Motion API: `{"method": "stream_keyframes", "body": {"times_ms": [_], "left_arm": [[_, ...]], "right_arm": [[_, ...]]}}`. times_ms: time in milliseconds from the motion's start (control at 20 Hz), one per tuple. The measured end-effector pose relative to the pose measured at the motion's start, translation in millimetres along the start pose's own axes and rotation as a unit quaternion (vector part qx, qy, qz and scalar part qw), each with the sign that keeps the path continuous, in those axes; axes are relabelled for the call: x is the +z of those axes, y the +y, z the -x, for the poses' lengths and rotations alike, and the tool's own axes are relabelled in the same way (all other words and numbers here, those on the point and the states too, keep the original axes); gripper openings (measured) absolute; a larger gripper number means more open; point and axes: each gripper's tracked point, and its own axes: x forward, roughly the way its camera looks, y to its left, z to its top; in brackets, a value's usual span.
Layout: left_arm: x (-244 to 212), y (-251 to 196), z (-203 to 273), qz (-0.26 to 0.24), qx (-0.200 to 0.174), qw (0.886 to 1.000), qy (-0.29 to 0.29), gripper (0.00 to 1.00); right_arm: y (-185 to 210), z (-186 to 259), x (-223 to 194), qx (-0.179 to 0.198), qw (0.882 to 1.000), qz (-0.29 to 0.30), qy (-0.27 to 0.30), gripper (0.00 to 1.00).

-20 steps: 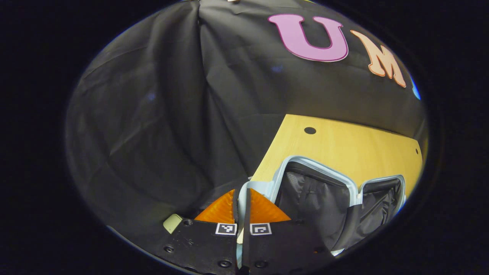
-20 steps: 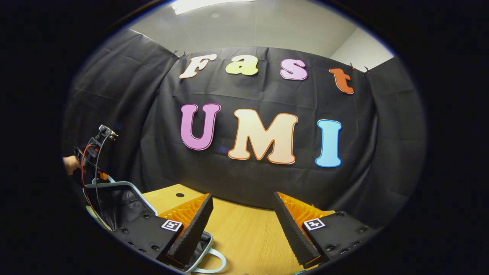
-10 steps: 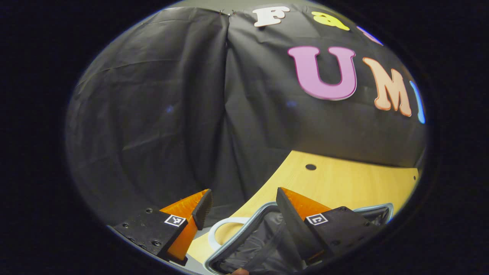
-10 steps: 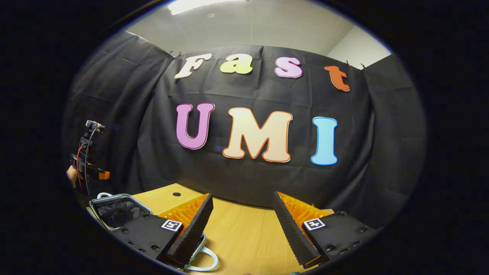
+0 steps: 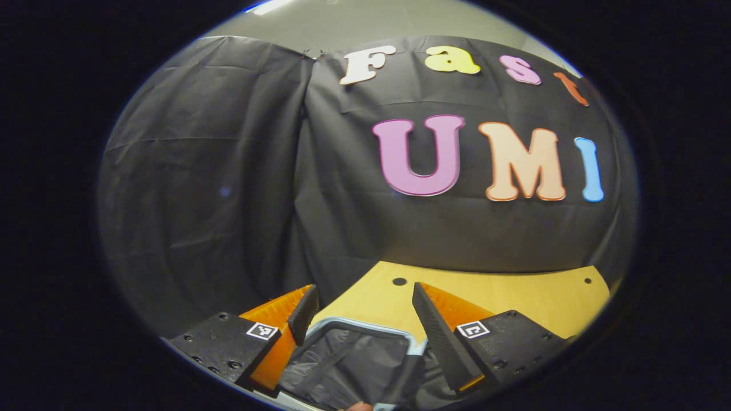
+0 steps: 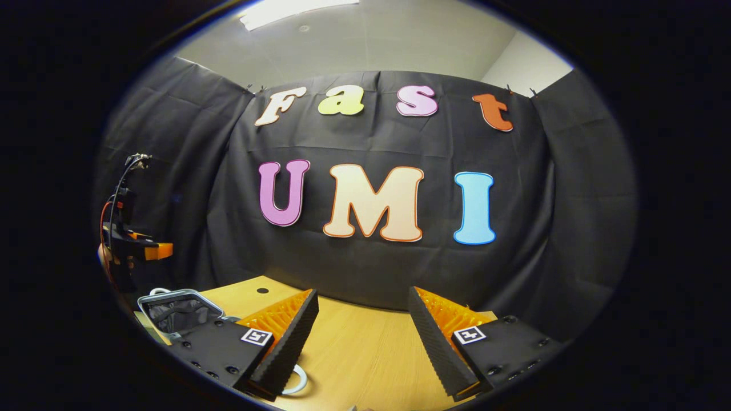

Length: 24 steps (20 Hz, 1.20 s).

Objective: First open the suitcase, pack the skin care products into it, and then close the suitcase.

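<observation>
The suitcase [image 5: 357, 362] has a pale blue rim and dark lining, and it lies open on the wooden table [image 5: 514, 297]. My left gripper [image 5: 364, 288] is open and hangs just above its rim, holding nothing. In the right gripper view the suitcase [image 6: 177, 313] sits at the table's left end with its lining facing up. The left gripper [image 6: 149, 250], held by a hand, floats above it there. My right gripper [image 6: 362, 292] is open over the table [image 6: 365, 348], right of the suitcase, with nothing between its fingers.
A pale loop handle [image 6: 294, 382] of the suitcase shows beside the right gripper's left finger. Black cloth walls close the booth behind and on both sides. The tabletop has small round holes [image 5: 399, 281] near its far edge.
My left gripper, shut on the suitcase rim a second ago, has opened and risen. The raised half of the suitcase has dropped lower. My right gripper has barely moved.
</observation>
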Motion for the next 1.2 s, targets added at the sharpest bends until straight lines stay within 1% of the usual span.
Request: {"method": "stream_keyframes", "body": {"times_ms": [50,100,150,200,250,450,600,700,750,800,850,950,1100,1200], "left_arm": [[3.7,-21.5,7.9,0.002,-0.015,1.000,-0.001,0.98],[4.8,-44.7,13.4,0.001,-0.030,1.000,-0.003,0.97],[6.6,-64.5,17.8,0.000,-0.046,0.999,-0.005,1.00],[6.0,-81.6,21.7,-0.003,-0.061,0.998,-0.003,1.00],[3.9,-97.6,26.9,-0.005,-0.075,0.997,-0.001,0.98],[-8.8,-162.6,52.1,-0.007,-0.124,0.992,0.013,0.97],[-23.0,-206.8,73.6,-0.010,-0.162,0.986,0.027,0.97],[-38.4,-237.4,90.2,-0.012,-0.191,0.980,0.045,0.98],[-46.9,-253.2,98.5,-0.012,-0.207,0.977,0.056,1.00],[-54.8,-267.0,105.5,-0.012,-0.220,0.973,0.064,0.98],[-64.0,-280.3,112.3,-0.013,-0.231,0.970,0.071,0.98],[-82.8,-301.6,129.3,-0.019,-0.248,0.964,0.088,0.97],[-111.8,-331.7,147.4,-0.018,-0.280,0.953,0.117,0.97],[-134.7,-344.2,157.2,-0.020,-0.290,0.946,0.142,0.96]], "right_arm": [[-7.5,2.1,0.1,0.000,1.000,0.001,-0.001,0.99],[-14.2,4.5,-1.7,0.002,1.000,0.001,-0.001,0.99],[-20.8,7.1,-2.9,0.004,1.000,0.002,-0.001,0.99],[-27.8,9.4,-4.4,0.005,1.000,0.002,-0.001,0.99],[-34.8,11.7,-4.3,0.005,1.000,0.001,-0.002,0.99],[-61.7,23.1,-10.8,0.004,1.000,-0.002,0.000,0.99],[-81.8,32.1,-17.4,0.002,1.000,-0.004,0.004,0.99],[-94.0,38.5,-23.3,0.002,1.000,-0.007,0.008,0.99],[-98.4,41.2,-26.7,0.003,1.000,-0.011,0.011,0.99],[-104.7,44.5,-29.0,0.002,1.000,-0.012,0.013,0.99],[-109.7,47.3,-30.9,0.003,1.000,-0.014,0.016,0.99],[-119.7,55.7,-35.0,0.001,1.000,-0.013,0.019,1.00],[-131.7,64.9,-40.7,0.001,1.000,-0.012,0.023,0.99],[-137.3,70.9,-44.6,0.001,1.000,-0.012,0.027,0.99]]}}
